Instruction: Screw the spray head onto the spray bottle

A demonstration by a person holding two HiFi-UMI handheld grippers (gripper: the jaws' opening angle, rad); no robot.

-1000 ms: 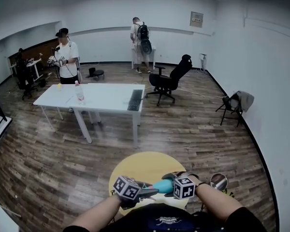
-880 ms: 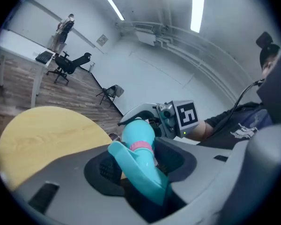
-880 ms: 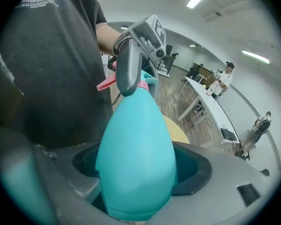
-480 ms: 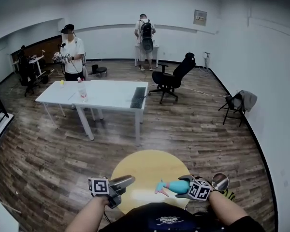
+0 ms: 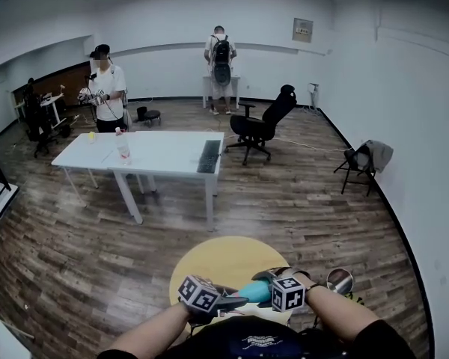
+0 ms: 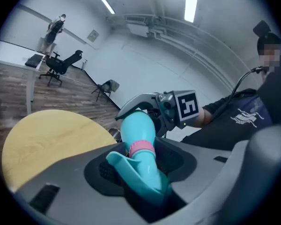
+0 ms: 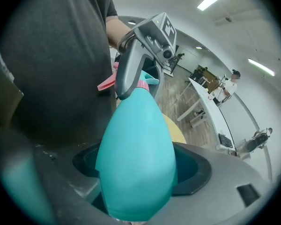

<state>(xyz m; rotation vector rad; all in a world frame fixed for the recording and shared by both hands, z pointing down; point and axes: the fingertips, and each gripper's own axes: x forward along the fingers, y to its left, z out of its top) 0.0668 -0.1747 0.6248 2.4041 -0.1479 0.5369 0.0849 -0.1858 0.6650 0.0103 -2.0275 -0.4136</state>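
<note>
A teal spray bottle (image 5: 252,291) lies level between my hands, low over the round yellow table (image 5: 224,254). My right gripper (image 5: 263,284) is shut on its fat body (image 7: 138,158), which fills the right gripper view. The teal spray head (image 6: 141,171) with a pink collar (image 6: 141,147) sits on the bottle's neck. My left gripper (image 5: 233,301) has that head between its jaws, which are closing, pads against it. A pink trigger (image 7: 107,84) sticks out beside the left gripper (image 7: 131,64) in the right gripper view.
A long white table (image 5: 165,152) with a bottle and a keyboard stands mid-room. Behind it are a black office chair (image 5: 262,126) and a folding chair (image 5: 365,161) by the right wall. Two people stand at the far side. A round shiny object (image 5: 339,280) is beside my right arm.
Half a second ago my left gripper was off to the left, away from the bottle. It has come back to the right and taken the spray head. The right gripper held the bottle throughout.
</note>
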